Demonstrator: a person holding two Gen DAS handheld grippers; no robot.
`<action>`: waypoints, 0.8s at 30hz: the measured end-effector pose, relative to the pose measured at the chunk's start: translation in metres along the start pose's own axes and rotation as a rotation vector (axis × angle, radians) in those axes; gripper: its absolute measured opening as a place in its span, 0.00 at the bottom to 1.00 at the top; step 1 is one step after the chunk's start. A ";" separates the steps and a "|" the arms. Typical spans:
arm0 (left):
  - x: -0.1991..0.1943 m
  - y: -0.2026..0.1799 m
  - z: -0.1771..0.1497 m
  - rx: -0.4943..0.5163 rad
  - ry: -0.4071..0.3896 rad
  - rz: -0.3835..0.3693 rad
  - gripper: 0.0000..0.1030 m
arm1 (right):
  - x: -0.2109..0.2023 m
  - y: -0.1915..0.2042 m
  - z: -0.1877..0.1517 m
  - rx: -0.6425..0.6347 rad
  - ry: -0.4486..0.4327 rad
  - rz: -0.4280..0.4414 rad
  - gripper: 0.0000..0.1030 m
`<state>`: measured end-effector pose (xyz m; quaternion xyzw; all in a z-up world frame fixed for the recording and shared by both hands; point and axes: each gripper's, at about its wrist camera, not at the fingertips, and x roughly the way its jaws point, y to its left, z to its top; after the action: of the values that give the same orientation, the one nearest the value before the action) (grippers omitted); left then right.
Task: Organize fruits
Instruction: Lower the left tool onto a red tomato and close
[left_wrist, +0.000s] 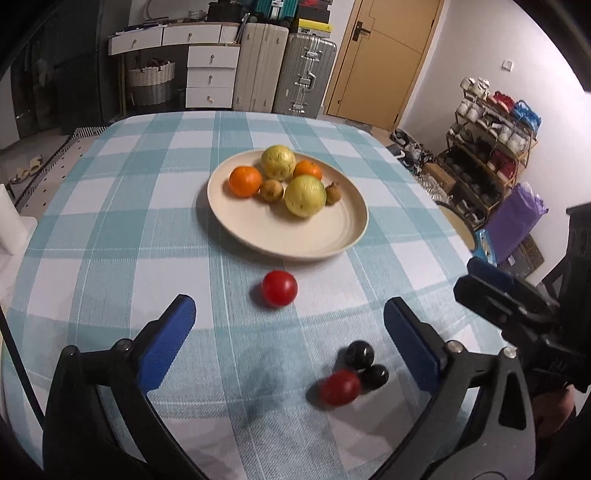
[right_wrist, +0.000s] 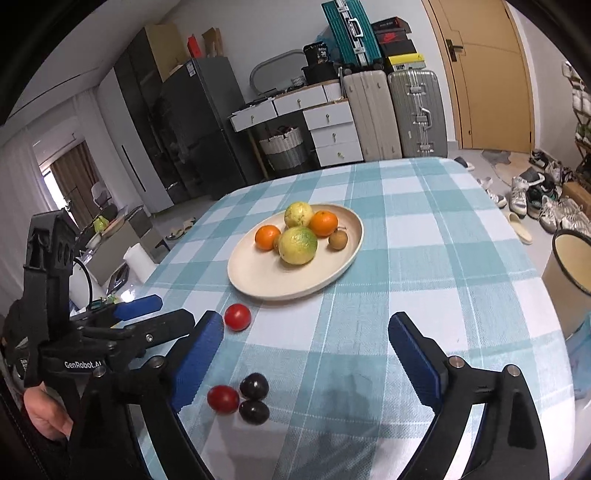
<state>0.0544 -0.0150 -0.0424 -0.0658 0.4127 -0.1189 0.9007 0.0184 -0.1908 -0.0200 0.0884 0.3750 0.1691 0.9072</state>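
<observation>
Bare cloth (right_wrist: 424, 258) right of plate (right_wrist: 343, 273)

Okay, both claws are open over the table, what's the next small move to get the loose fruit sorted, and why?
Probably lower the left claw around the lone red tomato and close. It sits on the cloth just ahead, roughly centred between the open fingers, nearest the plate, and apart from other fruit. The cluster of the other tomato and two dark fruits touches, so it looks harder to grip cleanly.
</observation>
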 end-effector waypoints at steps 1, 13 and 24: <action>0.001 -0.001 -0.004 0.004 0.006 0.001 0.99 | 0.000 0.000 -0.002 -0.002 0.002 -0.004 0.91; 0.012 -0.013 -0.040 0.094 0.061 0.051 0.99 | 0.000 -0.004 -0.022 0.009 0.036 0.036 1.00; 0.017 -0.016 -0.050 0.107 0.093 0.035 0.99 | -0.002 -0.009 -0.036 0.021 0.055 0.001 1.00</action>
<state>0.0247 -0.0360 -0.0841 -0.0046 0.4481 -0.1283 0.8847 -0.0059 -0.1983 -0.0466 0.0936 0.4014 0.1676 0.8955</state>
